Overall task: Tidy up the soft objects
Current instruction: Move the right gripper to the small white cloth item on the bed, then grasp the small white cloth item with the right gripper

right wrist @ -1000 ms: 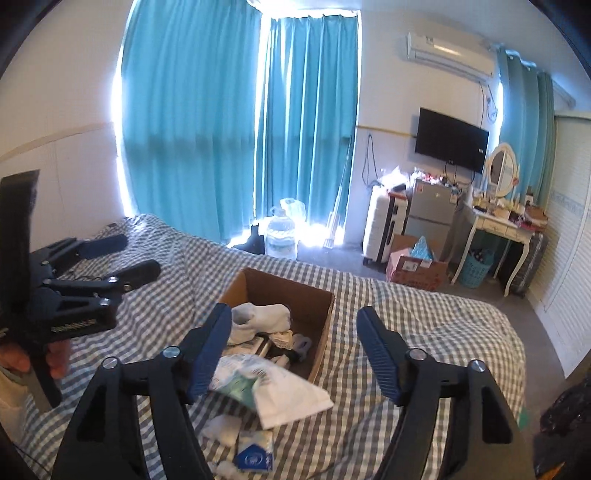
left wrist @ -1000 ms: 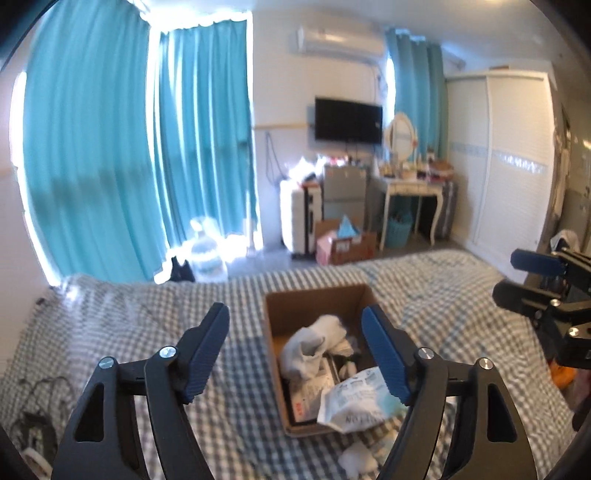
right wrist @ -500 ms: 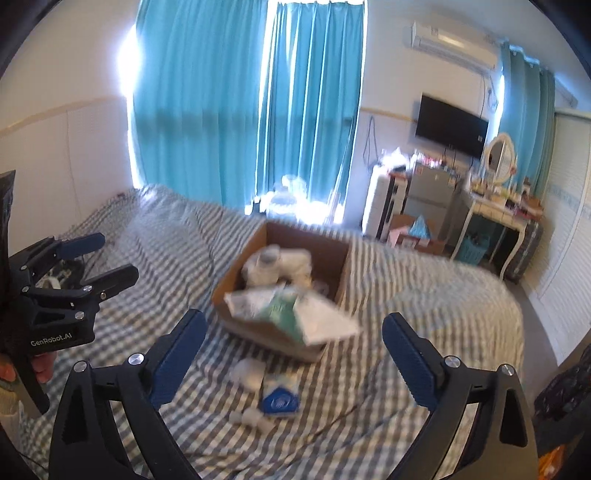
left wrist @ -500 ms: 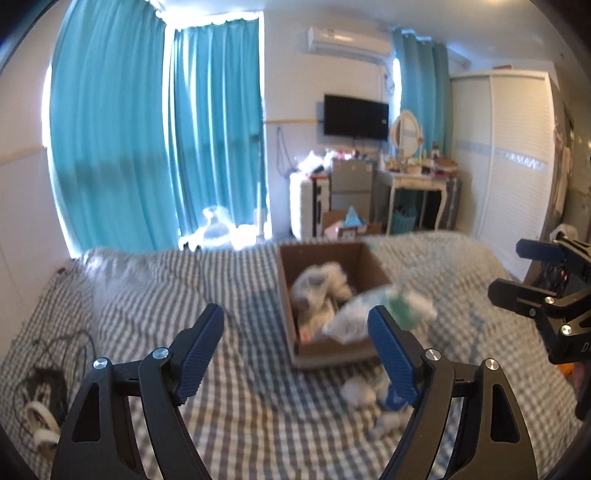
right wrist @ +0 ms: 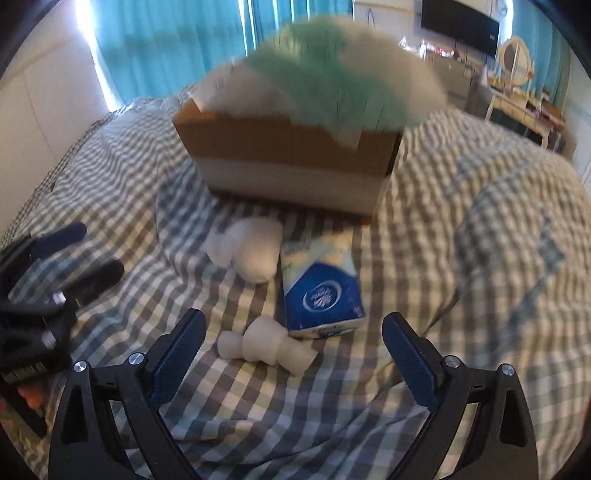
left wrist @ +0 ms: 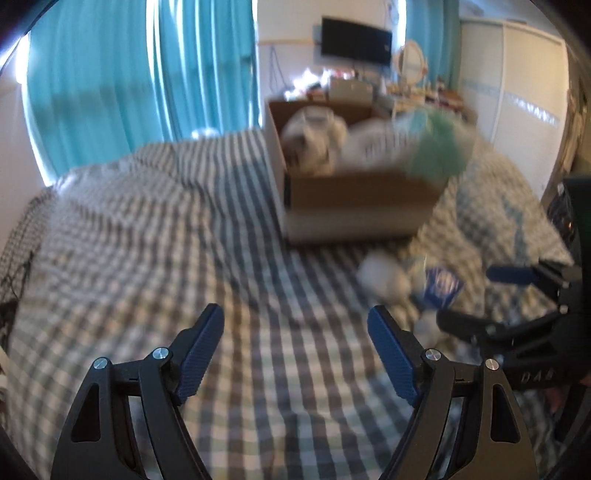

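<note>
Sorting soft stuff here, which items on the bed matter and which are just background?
Job items:
brown cardboard box
white-and-green plastic pack sticking out of it
blue-and-white tissue packet
round white soft bundle
small white knotted roll

Background:
teal curtains
wall television
white wardrobe

Checked grey-and-white bedspread [right wrist: 461, 229] fills the foreground, rumpled. Teal curtains [left wrist: 110, 85] hang behind, bright light at the gaps. Dark wall TV [left wrist: 356, 36] upper centre, oval mirror [right wrist: 515, 61] on a white dressing table [right wrist: 517, 107] right, white wardrobe [left wrist: 517, 81] far right, all blurred
</note>
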`<state>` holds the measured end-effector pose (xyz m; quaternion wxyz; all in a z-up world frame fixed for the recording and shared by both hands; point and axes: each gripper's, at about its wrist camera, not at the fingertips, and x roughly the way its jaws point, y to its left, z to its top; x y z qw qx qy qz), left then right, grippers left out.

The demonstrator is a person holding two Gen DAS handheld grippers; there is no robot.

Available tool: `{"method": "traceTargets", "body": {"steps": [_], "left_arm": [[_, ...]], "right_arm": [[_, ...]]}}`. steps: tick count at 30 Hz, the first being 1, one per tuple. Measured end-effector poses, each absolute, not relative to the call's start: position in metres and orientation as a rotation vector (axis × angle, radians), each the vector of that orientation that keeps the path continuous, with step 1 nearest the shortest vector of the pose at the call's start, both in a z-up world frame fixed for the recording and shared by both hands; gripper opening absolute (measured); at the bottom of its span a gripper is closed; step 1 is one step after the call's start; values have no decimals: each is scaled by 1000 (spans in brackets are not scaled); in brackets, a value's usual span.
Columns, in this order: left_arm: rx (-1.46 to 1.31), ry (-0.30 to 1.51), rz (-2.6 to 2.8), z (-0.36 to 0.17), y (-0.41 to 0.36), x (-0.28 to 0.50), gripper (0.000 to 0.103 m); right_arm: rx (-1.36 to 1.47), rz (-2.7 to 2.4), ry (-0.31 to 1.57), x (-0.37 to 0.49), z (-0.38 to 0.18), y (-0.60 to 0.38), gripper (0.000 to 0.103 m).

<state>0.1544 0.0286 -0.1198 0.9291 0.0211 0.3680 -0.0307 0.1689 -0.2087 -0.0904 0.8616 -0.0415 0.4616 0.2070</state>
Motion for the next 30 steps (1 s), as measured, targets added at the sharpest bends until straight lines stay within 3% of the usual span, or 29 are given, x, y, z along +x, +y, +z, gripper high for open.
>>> {"method": "traceTargets", "body": {"steps": [2, 7, 9, 10, 12, 15, 30], "left_arm": [[60, 790, -62, -134, 24, 153, 81], [52, 793, -54, -138, 25, 148, 81], [32, 802, -50, -140, 27, 146, 81], [17, 813, -49, -141, 29, 146, 81], [-1, 823, -42, -143, 31, 144, 81], [-16, 828, -35, -143, 34, 144, 81], [27, 833, -65, -136, 6, 155, 81]], "right_arm": [[-63, 455, 1003, 172, -100, -207, 95], [-39, 481, 1091, 178, -123, -203, 73], [-38, 513, 1084, 174, -121, -201, 54], [-53, 520, 1079, 170, -119, -199, 52], [-68, 541, 1077, 164, -118, -197, 37], [-89, 539, 1058, 154, -112, -194, 26], [-28, 470, 830, 163, -33, -246, 23]]}}
